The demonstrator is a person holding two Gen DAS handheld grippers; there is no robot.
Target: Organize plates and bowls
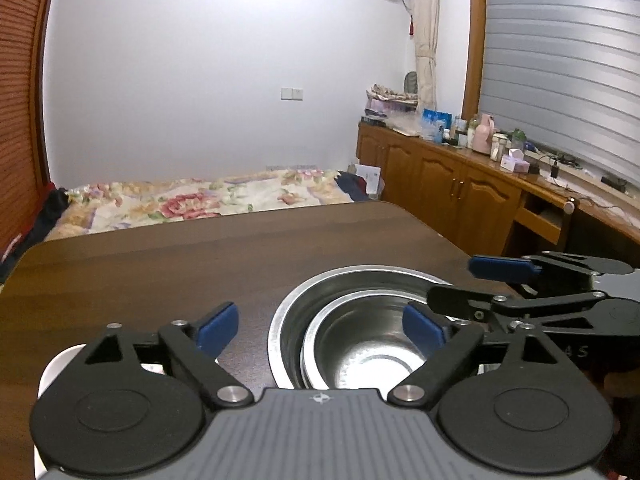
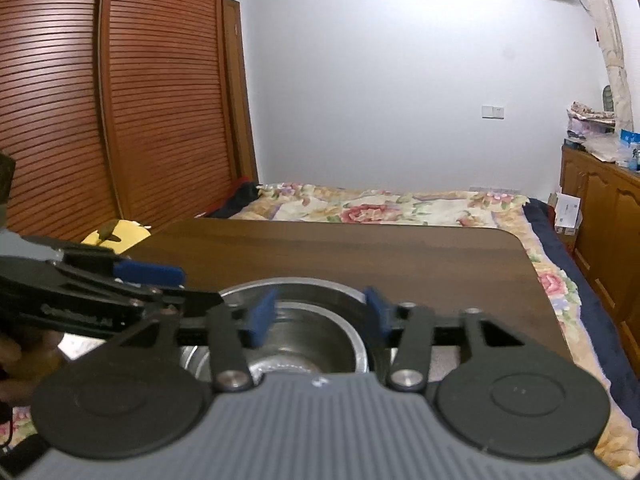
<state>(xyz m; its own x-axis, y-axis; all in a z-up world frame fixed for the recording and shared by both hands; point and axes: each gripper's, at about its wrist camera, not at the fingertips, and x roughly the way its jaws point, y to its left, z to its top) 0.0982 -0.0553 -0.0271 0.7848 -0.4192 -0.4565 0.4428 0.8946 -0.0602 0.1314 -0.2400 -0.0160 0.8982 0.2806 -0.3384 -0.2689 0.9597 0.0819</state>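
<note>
Two steel bowls sit nested on my dark wooden table (image 1: 160, 264): the small steel bowl (image 1: 360, 344) inside the large steel bowl (image 1: 288, 312). My left gripper (image 1: 322, 326) is spread wide, holding nothing. My right gripper (image 2: 320, 312) is also parted, empty, above the bowls.

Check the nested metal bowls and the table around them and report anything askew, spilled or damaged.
Nothing stands out. The smaller steel bowl sits nested inside the larger steel bowl on the wooden table, with no visible spill or dent. The left gripper and right gripper are open over them.
</note>
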